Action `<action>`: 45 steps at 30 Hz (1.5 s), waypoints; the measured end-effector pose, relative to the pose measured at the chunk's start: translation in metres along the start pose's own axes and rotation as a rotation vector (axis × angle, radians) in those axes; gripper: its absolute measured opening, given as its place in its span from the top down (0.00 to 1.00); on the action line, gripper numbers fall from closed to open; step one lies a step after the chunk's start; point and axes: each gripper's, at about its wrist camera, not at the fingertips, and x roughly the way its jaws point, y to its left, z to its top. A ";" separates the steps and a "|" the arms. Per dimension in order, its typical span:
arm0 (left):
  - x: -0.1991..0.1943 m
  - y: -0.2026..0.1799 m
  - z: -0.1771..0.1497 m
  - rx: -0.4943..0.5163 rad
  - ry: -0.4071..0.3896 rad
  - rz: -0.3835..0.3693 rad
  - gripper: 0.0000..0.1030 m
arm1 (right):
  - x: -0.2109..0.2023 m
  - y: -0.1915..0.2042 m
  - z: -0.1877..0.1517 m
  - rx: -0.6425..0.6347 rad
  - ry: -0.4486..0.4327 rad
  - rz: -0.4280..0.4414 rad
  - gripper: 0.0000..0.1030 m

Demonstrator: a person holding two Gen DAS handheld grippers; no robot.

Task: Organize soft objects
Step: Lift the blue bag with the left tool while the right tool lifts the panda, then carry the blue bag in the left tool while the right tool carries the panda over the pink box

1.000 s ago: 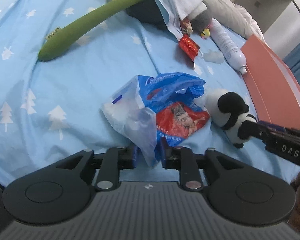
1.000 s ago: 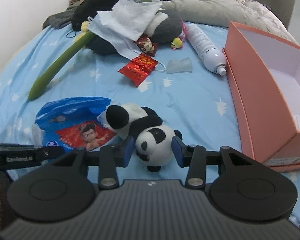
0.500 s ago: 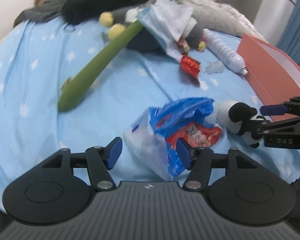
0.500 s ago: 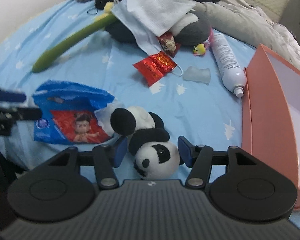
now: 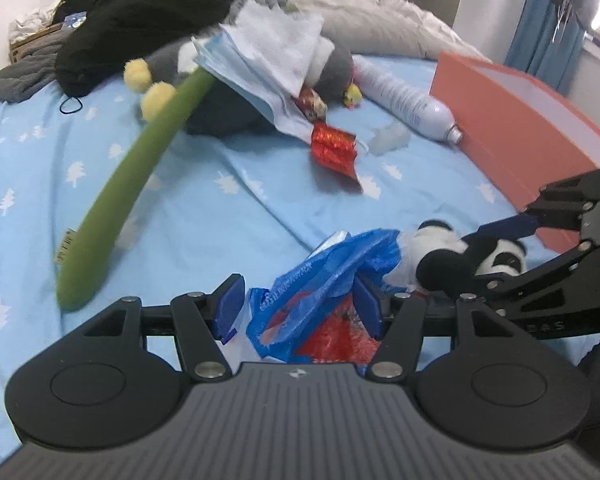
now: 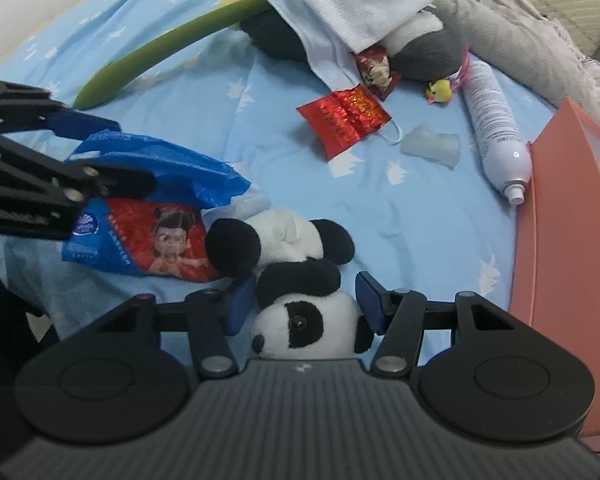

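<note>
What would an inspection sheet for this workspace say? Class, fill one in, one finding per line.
Surface: bed with a blue tree-print sheet, wrinkled.
Job's things: panda plush lying between the right gripper's open fingers; blue plastic bag between the left gripper's open fingers; long green plush; grey plush under a white cloth.
Clutter: red foil packet, white spray bottle, black hair tie.
Grippers: left gripper open; right gripper open.
Cables: nothing seen.
Surroundings: open orange box at the right, grey duvet and black clothing behind.
</note>
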 end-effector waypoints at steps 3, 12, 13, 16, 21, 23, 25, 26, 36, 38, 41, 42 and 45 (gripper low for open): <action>0.012 -0.001 -0.001 0.011 0.037 -0.011 0.40 | 0.005 0.001 -0.001 -0.019 0.023 0.010 0.42; 0.010 0.000 -0.009 -0.026 0.032 -0.012 0.69 | -0.003 -0.007 -0.006 0.037 -0.003 0.003 0.47; 0.008 -0.001 -0.010 -0.034 0.030 -0.007 0.74 | -0.003 -0.007 -0.007 0.048 -0.009 -0.001 0.47; 0.003 -0.002 -0.014 -0.068 0.025 0.005 0.81 | -0.008 -0.010 -0.009 0.086 -0.030 -0.009 0.47; -0.008 -0.003 -0.019 -0.141 -0.008 0.049 0.85 | -0.021 -0.016 -0.015 0.167 -0.063 -0.035 0.47; -0.012 -0.002 -0.019 -0.169 -0.020 0.056 0.85 | -0.025 -0.018 -0.018 0.197 -0.072 -0.035 0.47; -0.016 -0.003 -0.019 -0.189 -0.031 0.064 0.85 | -0.030 -0.022 -0.023 0.245 -0.082 -0.036 0.47; -0.018 -0.004 -0.019 -0.200 -0.037 0.067 0.85 | -0.032 -0.025 -0.025 0.269 -0.083 -0.039 0.47; -0.031 -0.020 -0.014 -0.247 -0.043 0.038 0.85 | -0.051 -0.028 -0.039 0.363 -0.130 -0.039 0.47; -0.034 -0.023 -0.011 -0.249 -0.043 0.035 0.86 | -0.055 -0.032 -0.039 0.381 -0.143 -0.039 0.47; -0.039 -0.028 -0.005 -0.254 -0.051 0.026 0.86 | -0.065 -0.035 -0.036 0.392 -0.167 -0.040 0.47; -0.041 -0.030 -0.003 -0.250 -0.056 0.024 0.86 | -0.067 -0.036 -0.035 0.393 -0.175 -0.039 0.47; -0.047 -0.036 0.006 -0.244 -0.069 0.021 0.86 | -0.078 -0.040 -0.030 0.398 -0.201 -0.041 0.47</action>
